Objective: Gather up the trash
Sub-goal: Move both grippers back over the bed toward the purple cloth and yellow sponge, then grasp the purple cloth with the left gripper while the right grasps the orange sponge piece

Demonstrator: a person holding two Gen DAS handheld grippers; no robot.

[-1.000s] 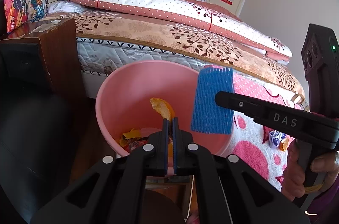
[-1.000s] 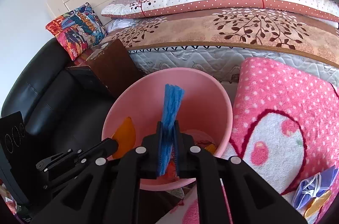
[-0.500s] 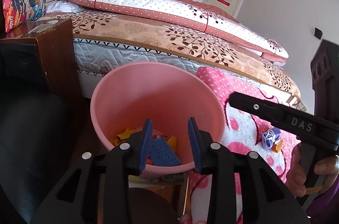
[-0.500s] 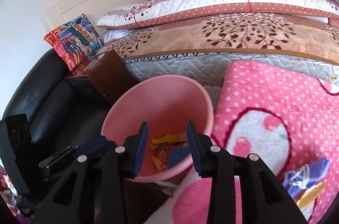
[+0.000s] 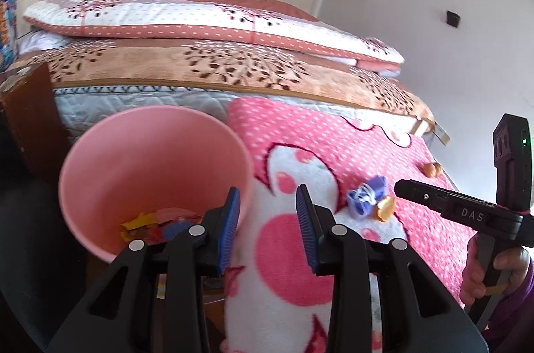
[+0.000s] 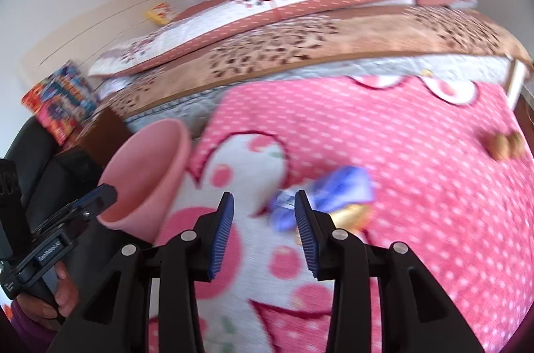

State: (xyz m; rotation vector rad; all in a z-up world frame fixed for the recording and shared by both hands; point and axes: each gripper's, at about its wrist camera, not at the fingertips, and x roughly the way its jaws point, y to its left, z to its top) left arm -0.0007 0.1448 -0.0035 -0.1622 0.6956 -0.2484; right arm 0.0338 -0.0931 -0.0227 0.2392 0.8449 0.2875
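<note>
My left gripper (image 5: 267, 226) has its fingers apart with nothing between them, beside the rim of the pink bin (image 5: 100, 152); my right gripper (image 6: 263, 229) has its fingers opening, empty, over the pink dotted blanket (image 6: 400, 136). On that blanket lie a purple wrapper (image 6: 340, 186) touching an orange scrap (image 5: 385, 208), and a brown nut-like piece (image 5: 432, 168) well apart, before a bed (image 5: 233, 65). Only the left wrist view shows the wrappers (image 5: 147, 224) in the bin's bottom.

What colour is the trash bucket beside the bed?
Plain pink bucket, clearest in the left wrist view.
</note>
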